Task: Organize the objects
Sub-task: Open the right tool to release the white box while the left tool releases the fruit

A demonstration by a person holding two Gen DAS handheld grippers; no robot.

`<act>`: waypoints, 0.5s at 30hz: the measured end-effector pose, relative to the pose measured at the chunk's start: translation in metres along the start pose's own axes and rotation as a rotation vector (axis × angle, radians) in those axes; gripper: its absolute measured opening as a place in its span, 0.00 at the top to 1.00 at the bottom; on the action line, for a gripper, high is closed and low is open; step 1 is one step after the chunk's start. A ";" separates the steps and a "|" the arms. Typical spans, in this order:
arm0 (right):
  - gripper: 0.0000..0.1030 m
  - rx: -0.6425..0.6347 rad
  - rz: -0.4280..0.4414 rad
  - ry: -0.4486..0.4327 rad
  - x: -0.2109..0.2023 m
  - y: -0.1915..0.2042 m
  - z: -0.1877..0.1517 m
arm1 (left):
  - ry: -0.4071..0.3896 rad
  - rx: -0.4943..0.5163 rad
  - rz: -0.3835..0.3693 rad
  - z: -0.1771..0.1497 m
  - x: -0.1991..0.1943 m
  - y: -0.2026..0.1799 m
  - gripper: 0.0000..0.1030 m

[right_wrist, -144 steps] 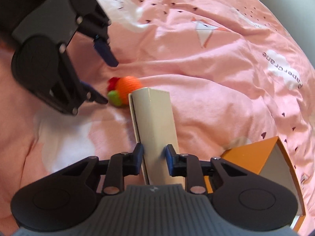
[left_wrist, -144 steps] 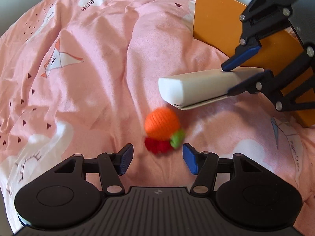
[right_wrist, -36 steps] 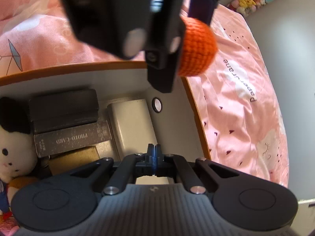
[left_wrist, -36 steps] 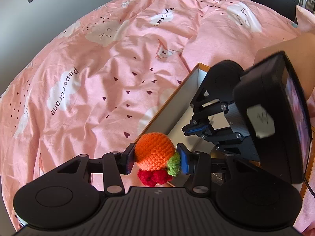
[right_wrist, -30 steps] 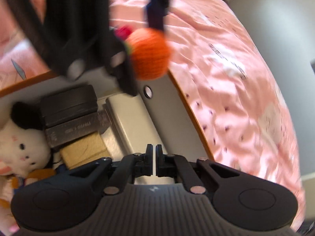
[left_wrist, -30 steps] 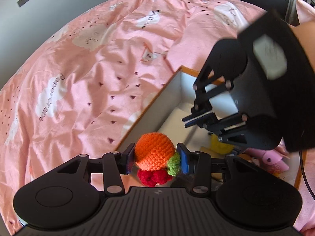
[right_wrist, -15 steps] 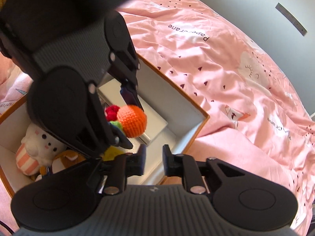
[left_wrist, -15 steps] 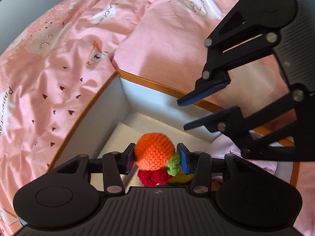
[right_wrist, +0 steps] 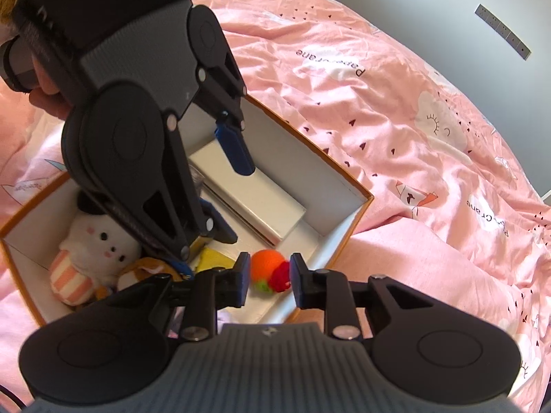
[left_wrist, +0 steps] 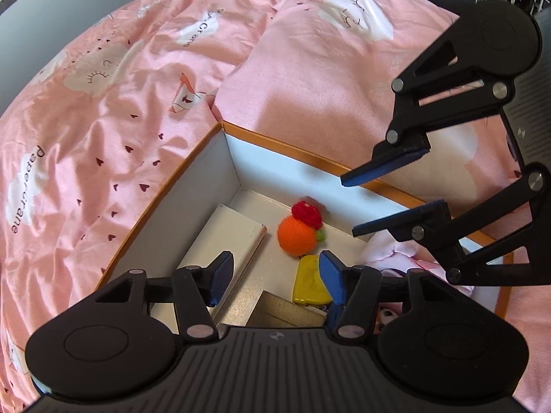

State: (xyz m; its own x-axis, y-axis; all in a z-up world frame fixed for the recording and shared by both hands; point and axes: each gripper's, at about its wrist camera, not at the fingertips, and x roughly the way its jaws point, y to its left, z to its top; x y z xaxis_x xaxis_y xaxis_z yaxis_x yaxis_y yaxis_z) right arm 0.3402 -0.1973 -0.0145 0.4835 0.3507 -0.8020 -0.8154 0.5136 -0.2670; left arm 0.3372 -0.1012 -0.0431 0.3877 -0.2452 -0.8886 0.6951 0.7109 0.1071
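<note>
The crocheted orange toy [left_wrist: 297, 238] is lying on the white floor of the orange box [left_wrist: 172, 186], near a corner, its red tuft turned toward the box wall. It is resting just beside the flat white case [left_wrist: 224, 237] and close to a yellow piece [left_wrist: 308, 280]. It is sitting beyond and below the jaws of your left gripper [left_wrist: 272, 280], touching neither pad.

Your left gripper's jaws are standing wide apart with nothing between them; they have just been opening, and the toy is no longer gripped. You are holding this gripper steeply tilted down over the box's open top.

Your right gripper [right_wrist: 267, 280] is hovering at the box's near edge, also angled downward. Its jaws have just been opening too and are standing partly apart, empty; in its own view the toy is showing through the gap but lying lower, inside the box.

A white plush toy [right_wrist: 98, 237] is lying at the box's other end, and the box itself is sitting on the pink bedspread [left_wrist: 103, 103].
</note>
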 end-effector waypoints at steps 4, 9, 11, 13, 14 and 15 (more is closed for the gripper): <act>0.73 0.006 -0.001 -0.007 -0.015 0.013 0.000 | -0.031 -0.001 0.016 -0.007 -0.025 -0.008 0.35; 0.70 0.049 -0.005 -0.011 -0.038 0.025 0.002 | -0.062 -0.007 0.073 -0.019 -0.057 -0.023 0.34; 0.69 0.090 0.002 -0.017 -0.049 0.028 0.004 | -0.080 -0.018 0.100 -0.024 -0.072 -0.028 0.34; 0.66 0.151 0.016 -0.033 -0.063 0.030 0.005 | -0.098 -0.042 0.136 -0.030 -0.087 -0.032 0.34; 0.63 0.182 0.023 -0.043 -0.069 0.032 0.006 | -0.109 -0.056 0.150 -0.034 -0.094 -0.035 0.34; 0.60 0.212 0.025 -0.053 -0.075 0.034 0.007 | -0.116 -0.075 0.166 -0.038 -0.102 -0.037 0.33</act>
State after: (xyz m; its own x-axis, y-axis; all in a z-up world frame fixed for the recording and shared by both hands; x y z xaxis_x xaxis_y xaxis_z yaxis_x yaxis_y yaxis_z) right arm 0.2782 -0.2009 0.0400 0.4849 0.4029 -0.7763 -0.7445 0.6559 -0.1246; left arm 0.2484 -0.0775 0.0268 0.5636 -0.1917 -0.8035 0.5703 0.7940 0.2106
